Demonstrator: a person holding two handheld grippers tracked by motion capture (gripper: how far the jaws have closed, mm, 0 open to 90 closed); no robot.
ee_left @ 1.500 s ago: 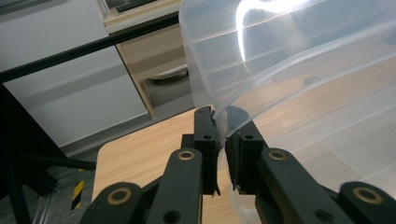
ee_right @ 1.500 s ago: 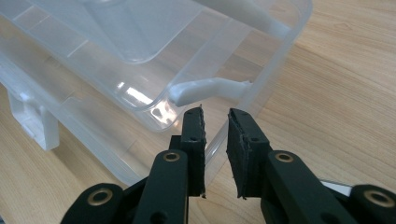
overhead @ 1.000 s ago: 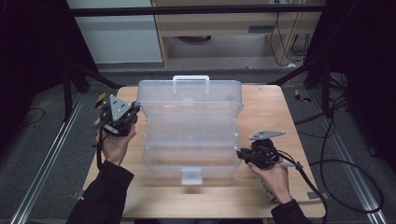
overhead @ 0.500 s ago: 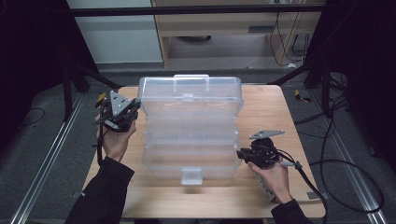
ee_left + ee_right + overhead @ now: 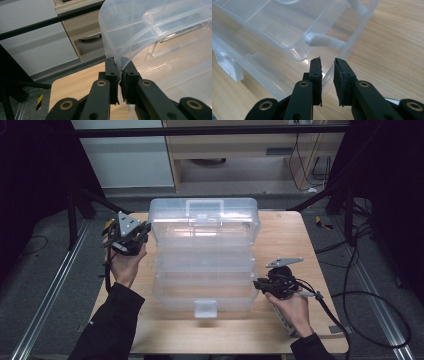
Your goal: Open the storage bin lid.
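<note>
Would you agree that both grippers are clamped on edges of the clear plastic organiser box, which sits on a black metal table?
Not quite: the table is light wood, not black metal, as the high view shows. The rest holds: the left gripper and right gripper each pinch an edge of the clear plastic organiser box.

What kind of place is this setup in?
Probably a lab or workshop recording station: a light wooden table bearing a clear plastic tiered storage box, black metal frame bars around it, and loose black cables on grey carpet.
</note>
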